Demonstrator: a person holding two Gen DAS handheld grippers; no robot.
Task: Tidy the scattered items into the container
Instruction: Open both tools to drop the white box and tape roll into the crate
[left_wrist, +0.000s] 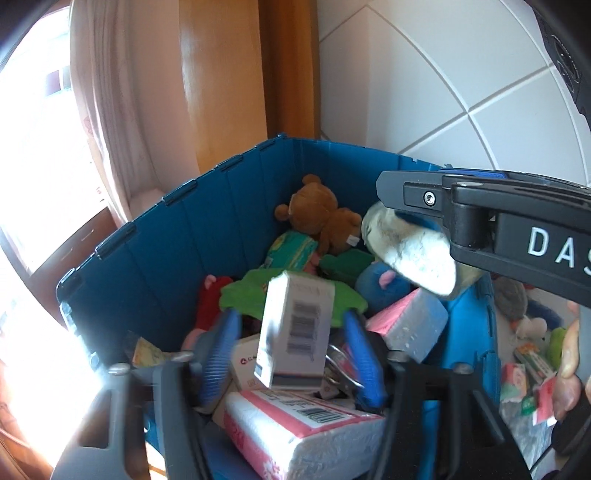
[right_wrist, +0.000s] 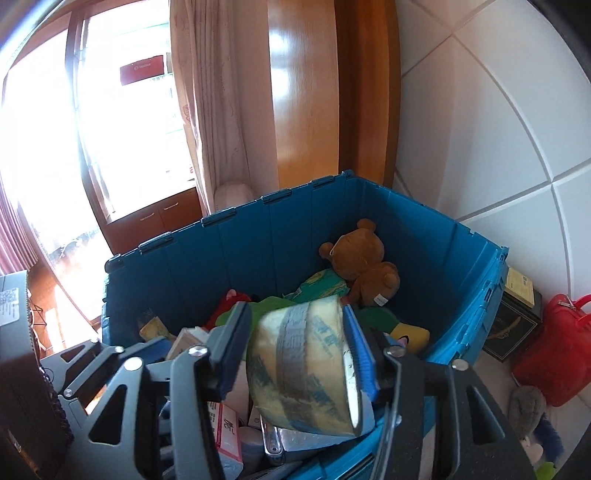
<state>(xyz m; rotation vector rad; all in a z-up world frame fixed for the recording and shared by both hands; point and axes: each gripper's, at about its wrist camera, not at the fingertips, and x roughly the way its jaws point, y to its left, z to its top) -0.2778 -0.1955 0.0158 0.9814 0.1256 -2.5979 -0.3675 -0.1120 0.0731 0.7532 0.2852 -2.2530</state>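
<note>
A blue crate (left_wrist: 207, 229) (right_wrist: 258, 251) holds several items: a brown teddy bear (left_wrist: 321, 214) (right_wrist: 365, 266), green plush, and pink tissue packs (left_wrist: 303, 432). My left gripper (left_wrist: 290, 321) is open above the crate. A white barcoded box (left_wrist: 295, 332) hangs between its blue pads (left_wrist: 221, 354) with a gap on each side. My right gripper (right_wrist: 295, 312) is open over the crate too. A roll of clear tape (right_wrist: 306, 369) (left_wrist: 406, 251) lies between its fingers, leaning on the right pad (right_wrist: 360, 354) and apart from the left finger.
On the floor right of the crate lie small packets (left_wrist: 532, 369), a grey plush (right_wrist: 526, 406), a red bag (right_wrist: 561, 350) and a dark box (right_wrist: 517, 314). A person's hand (left_wrist: 569, 362) shows at the right edge. A curtain, a wooden door and a tiled wall stand behind.
</note>
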